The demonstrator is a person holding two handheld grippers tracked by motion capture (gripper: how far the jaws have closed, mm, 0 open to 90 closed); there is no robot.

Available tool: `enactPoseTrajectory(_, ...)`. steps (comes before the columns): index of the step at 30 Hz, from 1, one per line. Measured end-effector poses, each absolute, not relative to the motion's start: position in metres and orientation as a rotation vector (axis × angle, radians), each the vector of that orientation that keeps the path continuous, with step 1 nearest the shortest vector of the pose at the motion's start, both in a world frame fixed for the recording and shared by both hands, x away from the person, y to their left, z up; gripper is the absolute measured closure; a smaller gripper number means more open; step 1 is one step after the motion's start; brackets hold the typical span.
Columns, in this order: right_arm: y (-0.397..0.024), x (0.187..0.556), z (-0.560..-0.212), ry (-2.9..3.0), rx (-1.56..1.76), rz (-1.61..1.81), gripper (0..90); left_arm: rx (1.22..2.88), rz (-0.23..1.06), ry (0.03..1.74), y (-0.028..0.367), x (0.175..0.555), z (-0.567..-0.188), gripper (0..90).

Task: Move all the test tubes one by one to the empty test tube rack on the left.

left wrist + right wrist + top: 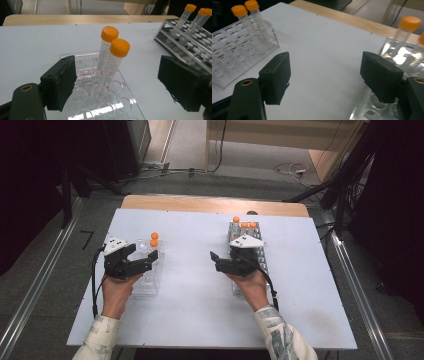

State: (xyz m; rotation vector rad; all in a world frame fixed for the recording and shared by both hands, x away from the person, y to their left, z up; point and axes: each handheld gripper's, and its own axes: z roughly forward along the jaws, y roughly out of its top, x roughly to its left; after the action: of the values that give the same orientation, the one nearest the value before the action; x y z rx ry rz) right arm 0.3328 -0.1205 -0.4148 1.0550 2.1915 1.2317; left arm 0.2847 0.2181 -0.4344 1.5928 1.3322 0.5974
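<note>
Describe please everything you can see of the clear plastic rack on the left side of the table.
The clear plastic rack looks like transparent acrylic: a flat top plate with rows of round holes, marked beside the holes with small red letters and numbers. It stands level on the pale table, near its left side. Two tubes with orange caps stand in holes at its far end, both leaning. The other holes in sight are empty. The left tool hangs over its near end, jaws wide apart on either side of the tubes, touching neither.

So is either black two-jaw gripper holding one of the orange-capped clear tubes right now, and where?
No. The left gripper and right gripper stand open with nothing between their pads; two orange-capped clear tubes stand in the clear plastic rack.
</note>
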Motion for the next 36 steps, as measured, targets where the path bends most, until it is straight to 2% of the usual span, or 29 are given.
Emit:
enactPoseTrajectory(14, -0.165, 0.364, -0.406, 2.066, 1.13, 1.187, 23.8, 1.597, 0.588, 1.337, 0.22, 0.285, -0.437, 15.3)
enactPoseTrajectory(27, -0.195, 0.402, -0.419, 1.98, 1.283, 1.138, 29.2, 1.589, 0.6, 1.339, 0.22, 0.288, -0.439, 15.7)
enactPoseTrajectory(36, -0.197, 0.417, -0.429, 1.984, 1.337, 1.096, 41.6, 1.567, 0.61, 1.343, 0.226, 0.289, -0.438, 16.5)
